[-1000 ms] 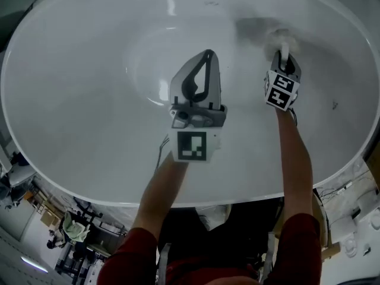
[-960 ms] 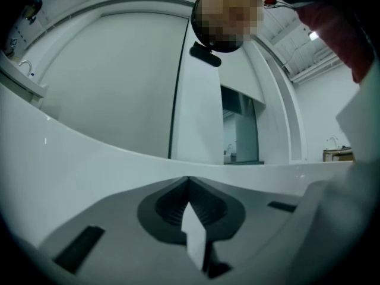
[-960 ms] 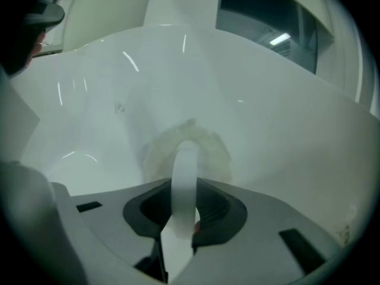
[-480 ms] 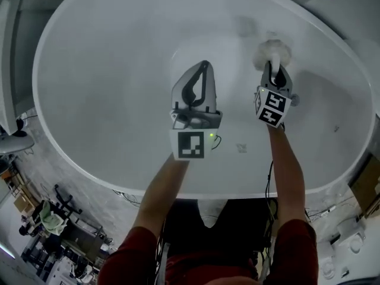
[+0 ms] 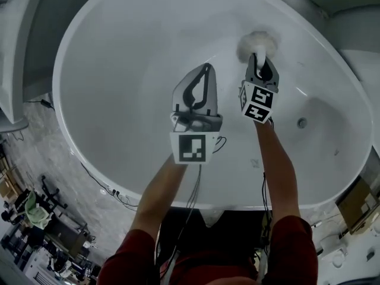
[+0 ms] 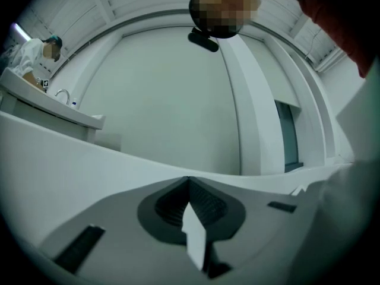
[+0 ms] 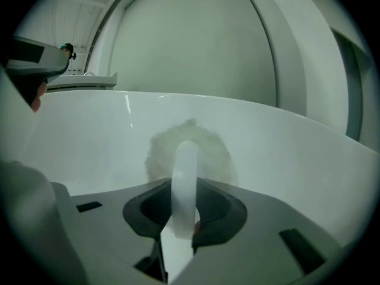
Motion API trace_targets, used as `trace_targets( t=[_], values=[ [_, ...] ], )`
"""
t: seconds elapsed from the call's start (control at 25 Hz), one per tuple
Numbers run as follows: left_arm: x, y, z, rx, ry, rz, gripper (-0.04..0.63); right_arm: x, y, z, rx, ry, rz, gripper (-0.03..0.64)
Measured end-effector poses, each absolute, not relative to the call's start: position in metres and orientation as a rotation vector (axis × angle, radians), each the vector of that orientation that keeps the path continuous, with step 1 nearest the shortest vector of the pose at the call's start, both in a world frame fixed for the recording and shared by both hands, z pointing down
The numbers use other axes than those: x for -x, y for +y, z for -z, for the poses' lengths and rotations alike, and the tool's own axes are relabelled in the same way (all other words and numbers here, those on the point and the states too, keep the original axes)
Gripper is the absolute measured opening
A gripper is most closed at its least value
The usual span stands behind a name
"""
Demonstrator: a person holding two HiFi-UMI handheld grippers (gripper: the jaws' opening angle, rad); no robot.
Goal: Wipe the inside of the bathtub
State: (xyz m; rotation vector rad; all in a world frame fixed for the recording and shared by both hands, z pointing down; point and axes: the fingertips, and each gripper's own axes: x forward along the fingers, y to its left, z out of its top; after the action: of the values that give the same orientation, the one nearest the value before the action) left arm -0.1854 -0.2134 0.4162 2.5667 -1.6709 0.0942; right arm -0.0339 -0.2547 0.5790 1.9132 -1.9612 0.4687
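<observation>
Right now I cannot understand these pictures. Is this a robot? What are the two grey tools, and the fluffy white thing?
No robot: a person leans over a white bathtub, holding two grippers, each with two jaws. The head view looks down from the person's head; the other two views come from cameras on the grippers. The right gripper is shut on the white handle of a fluffy pad, which rests against the tub's inner wall. The left gripper is shut and empty, above the tub.
</observation>
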Motion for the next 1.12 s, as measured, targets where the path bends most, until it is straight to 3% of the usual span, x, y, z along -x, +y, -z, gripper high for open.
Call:
trace_targets(
  t=[0.52, 1.12],
  values=[
    [0.248, -0.251, -0.447, -2.465, -1.788, -0.051, 0.015, 0.128, -0.367, -0.591, -1.851, -2.072, -0.315, 0.095],
    [0.225, -0.235, -0.457, -2.495, -1.743, -0.095, 0.015, 0.107, -0.361, -0.588, -1.840, -2.027, -0.265, 0.094]
  ],
)
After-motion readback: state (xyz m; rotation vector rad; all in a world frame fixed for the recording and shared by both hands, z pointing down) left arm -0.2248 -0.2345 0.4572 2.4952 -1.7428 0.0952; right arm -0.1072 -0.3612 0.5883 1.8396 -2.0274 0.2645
